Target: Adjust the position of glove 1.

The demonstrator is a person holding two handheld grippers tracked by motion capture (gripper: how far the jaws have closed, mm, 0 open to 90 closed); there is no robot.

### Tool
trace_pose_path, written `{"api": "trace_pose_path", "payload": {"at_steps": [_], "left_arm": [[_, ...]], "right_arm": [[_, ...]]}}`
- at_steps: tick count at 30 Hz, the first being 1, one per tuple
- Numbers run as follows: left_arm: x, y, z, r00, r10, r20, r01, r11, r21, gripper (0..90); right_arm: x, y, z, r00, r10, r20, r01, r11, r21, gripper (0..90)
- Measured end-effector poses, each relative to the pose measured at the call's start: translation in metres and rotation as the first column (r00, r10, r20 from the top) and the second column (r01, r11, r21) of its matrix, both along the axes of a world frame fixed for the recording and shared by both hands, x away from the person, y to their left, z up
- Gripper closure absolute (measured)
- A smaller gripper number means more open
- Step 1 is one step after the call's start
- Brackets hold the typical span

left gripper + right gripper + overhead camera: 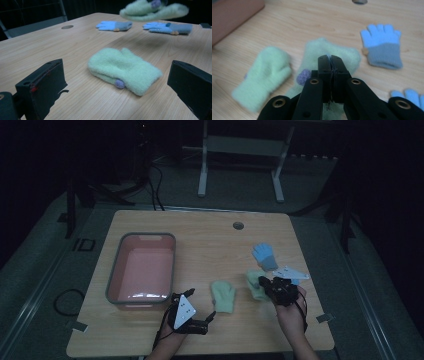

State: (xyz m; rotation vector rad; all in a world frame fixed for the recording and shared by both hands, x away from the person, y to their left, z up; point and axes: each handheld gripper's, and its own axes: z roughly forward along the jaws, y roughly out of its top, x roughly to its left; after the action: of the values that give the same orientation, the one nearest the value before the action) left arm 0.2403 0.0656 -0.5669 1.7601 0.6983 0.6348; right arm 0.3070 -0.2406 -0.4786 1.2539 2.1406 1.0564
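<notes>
The right claw (330, 58) is clenched on a pale green mitten (329, 53), pinching it near the cuff, and in the left gripper view that mitten (152, 11) hangs clear of the table at the upper right of the frame. Its twin, the second green mitten (223, 296), lies flat at the lower middle of the high view, just beyond the left claw (201, 312), whose jaws stand released and wide with nothing between them. The step in hand looks like lifting the held mitten for carrying, probably toward the pink basin (116, 270) at the left of the high view. To do it well, the grip should stay firm, since only a fold of soft fleece is caught (a loose pinch could let it slide out), and the mitten should ride high enough to pass over the one lying on the table and over the basin's grey rim. The basin itself appears empty, its pink floor bare. Two blue gloves (114, 25) (168, 27) lie on the table (210, 240), well apart from the basin.
</notes>
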Motion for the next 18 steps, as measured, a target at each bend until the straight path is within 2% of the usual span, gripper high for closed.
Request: {"api": "trace_pose_path", "payload": {"at_steps": [7, 18], "left_arm": [[0.000, 0.001, 0.000, 1.0000, 0.009, 0.004, -0.009, 0.9999, -0.009, 1.6], [0.000, 0.003, 0.000, 1.0000, 0.005, -0.005, -0.005, 0.9995, -0.031, 1.6]], "right_arm": [[-0.004, 0.024, 0.016, 0.9998, -0.005, 0.021, 0.005, 0.9999, 0.015, 87.7], [-0.009, 0.075, 0.017, 0.9995, 0.025, 0.021, -0.026, 0.9991, 0.033, 87.7]]}}
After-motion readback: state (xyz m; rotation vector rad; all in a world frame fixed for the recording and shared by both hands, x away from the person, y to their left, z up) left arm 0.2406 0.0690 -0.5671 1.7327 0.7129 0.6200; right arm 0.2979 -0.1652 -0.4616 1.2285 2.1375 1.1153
